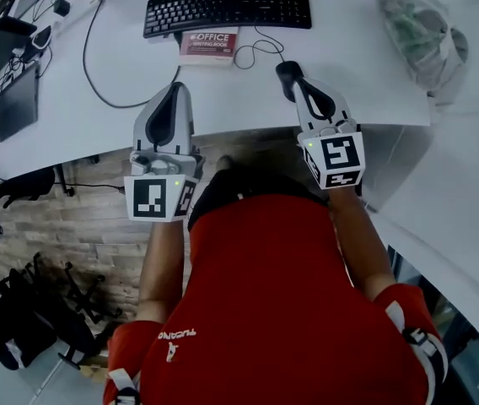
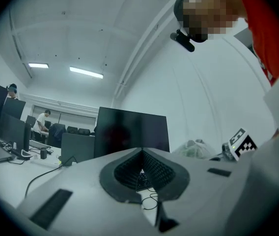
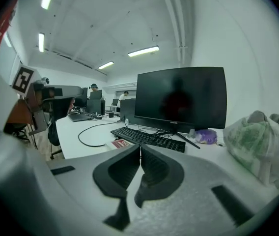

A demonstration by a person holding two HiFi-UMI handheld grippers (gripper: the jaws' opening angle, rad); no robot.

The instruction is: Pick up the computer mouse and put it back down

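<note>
Head view: right gripper (image 1: 300,87), jaws shut and empty, points at the computer mouse (image 1: 285,70) just off its tip, likely lining up the pickup; left gripper (image 1: 174,89) likewise closed.

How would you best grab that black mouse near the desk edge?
Grip across its narrow sides, coming from the near desk edge with the right tool, whose shut jaws must open first. The mouse seems to lie lengthwise away from that edge, cord at its far end.

Black keyboard (image 1: 228,8) on white desk (image 1: 366,83), red writing book (image 1: 209,45) just beside its near edge, plastic bag (image 1: 417,32) right, dark monitor (image 3: 181,98) behind.
</note>
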